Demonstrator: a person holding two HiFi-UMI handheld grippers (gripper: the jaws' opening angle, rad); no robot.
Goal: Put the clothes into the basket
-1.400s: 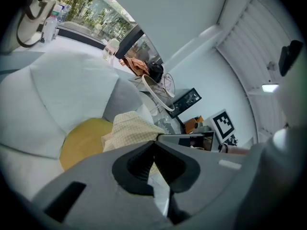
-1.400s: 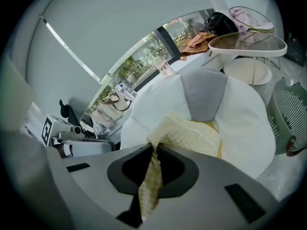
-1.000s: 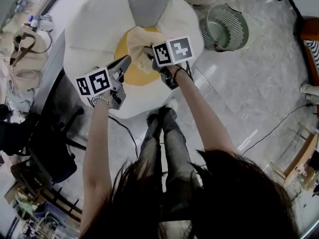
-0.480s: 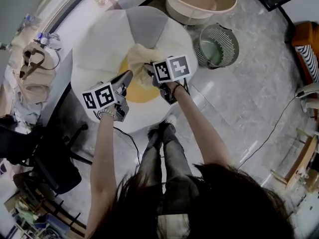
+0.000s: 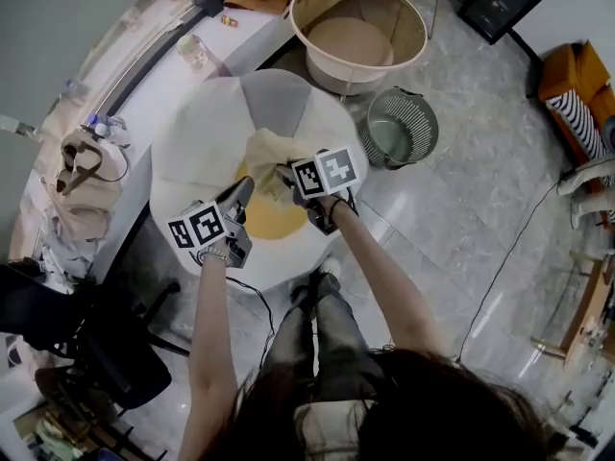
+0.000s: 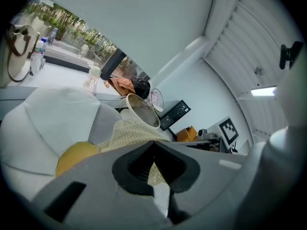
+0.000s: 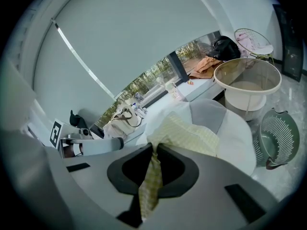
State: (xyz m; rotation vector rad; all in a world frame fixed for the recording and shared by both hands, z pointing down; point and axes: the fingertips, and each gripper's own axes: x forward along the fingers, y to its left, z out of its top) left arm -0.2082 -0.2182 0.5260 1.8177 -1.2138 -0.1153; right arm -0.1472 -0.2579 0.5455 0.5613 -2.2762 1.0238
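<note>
A pale yellow checked garment (image 5: 267, 157) hangs bunched between both grippers, above a white and grey cushion seat (image 5: 197, 137) with a yellow middle. My left gripper (image 5: 244, 192) is shut on one edge of it. My right gripper (image 5: 286, 174) is shut on the other side. In the left gripper view the cloth (image 6: 132, 133) runs down into the closed jaws (image 6: 154, 153). The right gripper view shows a strip of cloth (image 7: 187, 133) pinched in the closed jaws (image 7: 154, 151). A large round cream basket (image 5: 413, 12) stands beyond the cushion.
A green slatted basket (image 5: 423, 123) sits on the floor right of the cushion. A window sill at the left holds a bottle (image 5: 193, 51) and a beige bag (image 5: 86, 166). A black office chair (image 5: 91, 349) stands at lower left. A cable (image 5: 500, 267) crosses the floor.
Both grippers have risen with the garment, lifting it higher off the cushion. The head view now takes in more of the room, with the cream basket in full.
</note>
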